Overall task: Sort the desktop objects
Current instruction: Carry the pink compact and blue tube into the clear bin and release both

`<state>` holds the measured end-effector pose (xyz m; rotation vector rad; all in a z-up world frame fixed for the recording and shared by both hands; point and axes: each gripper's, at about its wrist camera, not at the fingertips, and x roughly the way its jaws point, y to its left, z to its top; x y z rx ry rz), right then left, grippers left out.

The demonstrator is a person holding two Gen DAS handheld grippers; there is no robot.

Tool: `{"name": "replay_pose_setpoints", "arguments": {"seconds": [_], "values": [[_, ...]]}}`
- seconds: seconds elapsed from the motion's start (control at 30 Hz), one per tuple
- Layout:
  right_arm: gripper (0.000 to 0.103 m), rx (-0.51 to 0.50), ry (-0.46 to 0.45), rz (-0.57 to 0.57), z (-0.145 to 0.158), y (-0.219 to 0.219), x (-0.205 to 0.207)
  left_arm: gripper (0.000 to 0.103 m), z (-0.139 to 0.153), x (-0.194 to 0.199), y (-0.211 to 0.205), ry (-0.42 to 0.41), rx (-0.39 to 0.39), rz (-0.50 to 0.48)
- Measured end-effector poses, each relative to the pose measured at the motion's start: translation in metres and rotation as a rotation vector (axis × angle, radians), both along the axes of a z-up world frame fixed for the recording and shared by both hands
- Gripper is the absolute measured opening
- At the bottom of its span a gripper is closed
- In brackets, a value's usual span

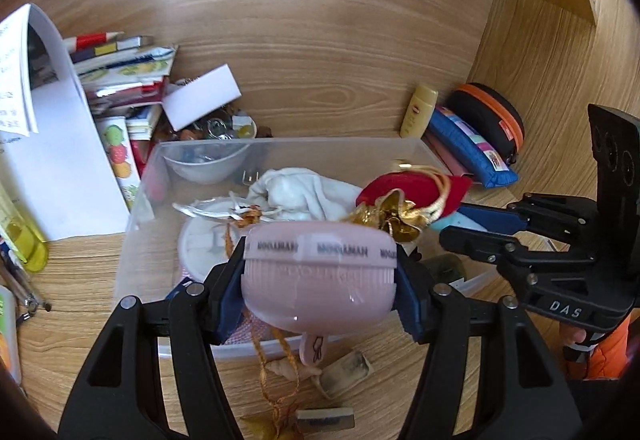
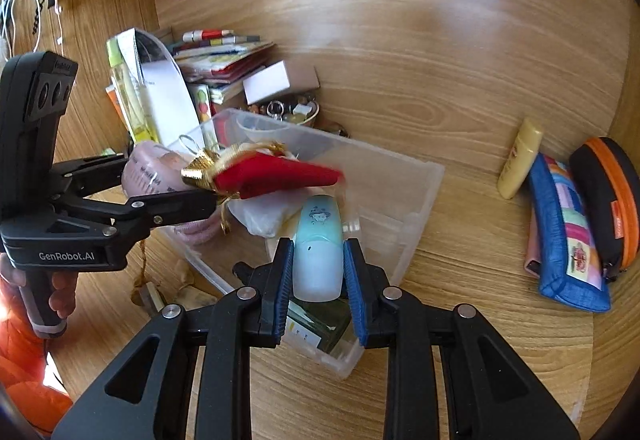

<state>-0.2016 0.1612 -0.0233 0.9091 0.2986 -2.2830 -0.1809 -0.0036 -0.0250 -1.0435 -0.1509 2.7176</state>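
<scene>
Wood-grain desk (image 2: pixel 460 280) and back panel with coloured paper notes form the setting. At centre stands a clear plastic bin (image 2: pixel 420 195), already holding a white cloth, a red pouch (image 1: pixel 404 189) with gold trim and other small items. Left gripper (image 1: pixel 320 276) is clamped on a pink round case (image 1: pixel 320 280), carried over the bin's near edge. Right gripper (image 2: pixel 318 264), jaws narrow, grips a pale blue bottle (image 2: pixel 319 240) above the bin. Sorting appears partly done: a yellow tube (image 2: pixel 520 159), a blue pencil case (image 2: pixel 568 232), a black-and-orange case (image 2: pixel 608 191) and the stacked books at the back still lie outside the bin.
</scene>
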Motion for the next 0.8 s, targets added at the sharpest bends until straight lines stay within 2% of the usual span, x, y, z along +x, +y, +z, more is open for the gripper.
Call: {"name": "replay_pose_setpoints", "arguments": {"seconds": [0.33, 0.5, 0.57, 0.63, 0.8], "values": [[0.023, 0.058, 0.021, 0.008, -0.01, -0.012, 0.001, 0.064, -0.004, -0.002, 0.008, -0.001, -0.038, -0.008], [0.023, 0.088, 0.05, 0.007, -0.009, -0.015, 0.008, 0.072, 0.0, 0.001, 0.007, 0.013, -0.042, 0.002], [0.029, 0.1, 0.062, 0.004, -0.008, -0.016, 0.011, 0.074, 0.004, 0.005, 0.007, 0.03, -0.045, 0.006], [0.04, 0.108, 0.08, -0.006, -0.006, -0.015, 0.015, 0.074, 0.008, 0.009, 0.007, 0.046, -0.051, 0.007], [0.047, 0.108, 0.113, -0.021, 0.0, -0.011, 0.025, 0.087, 0.015, 0.02, 0.003, 0.076, -0.059, 0.032]]}}
